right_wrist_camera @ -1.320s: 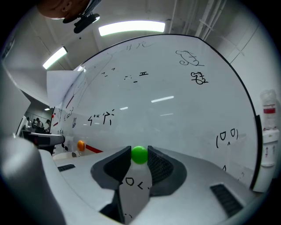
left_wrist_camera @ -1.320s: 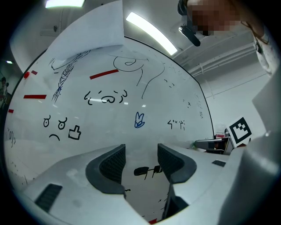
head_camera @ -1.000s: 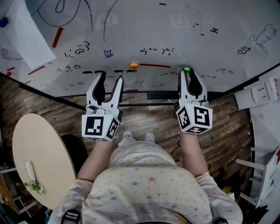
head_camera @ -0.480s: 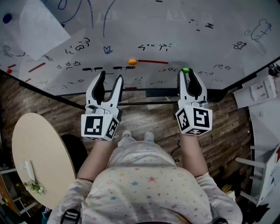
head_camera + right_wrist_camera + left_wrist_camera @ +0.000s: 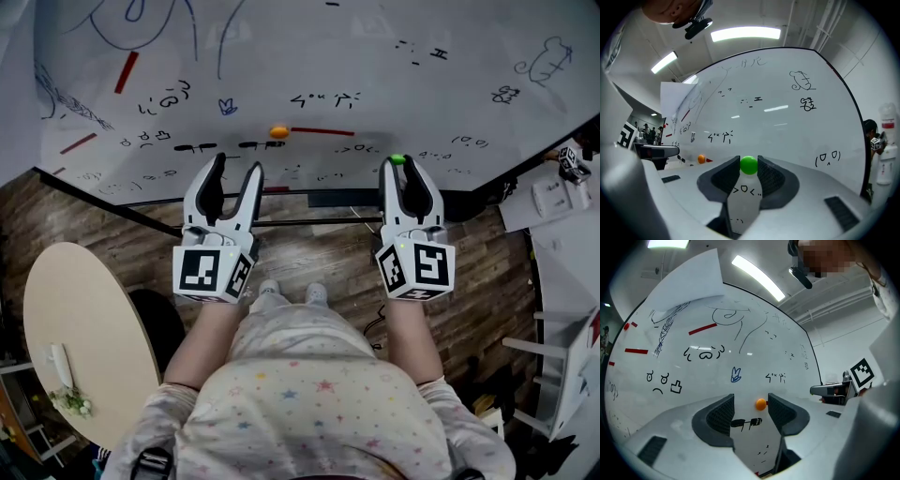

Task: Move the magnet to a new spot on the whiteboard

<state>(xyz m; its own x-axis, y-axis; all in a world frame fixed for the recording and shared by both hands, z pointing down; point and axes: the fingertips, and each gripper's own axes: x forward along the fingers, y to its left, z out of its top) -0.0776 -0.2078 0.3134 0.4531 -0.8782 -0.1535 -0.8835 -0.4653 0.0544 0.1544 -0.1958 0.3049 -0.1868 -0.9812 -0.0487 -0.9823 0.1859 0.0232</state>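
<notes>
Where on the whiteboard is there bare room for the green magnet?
The right gripper grips the green magnet. Bare whiteboard: above it, between the face doodle and the upper scribbles. Crowded leftward, round the orange magnet, red line and open left gripper.

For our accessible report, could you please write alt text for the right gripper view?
The right gripper holds a green magnet between its jaw tips, in front of a whiteboard covered with small marker doodles. An orange magnet sits on the board farther left, beside a short red mark.
</notes>
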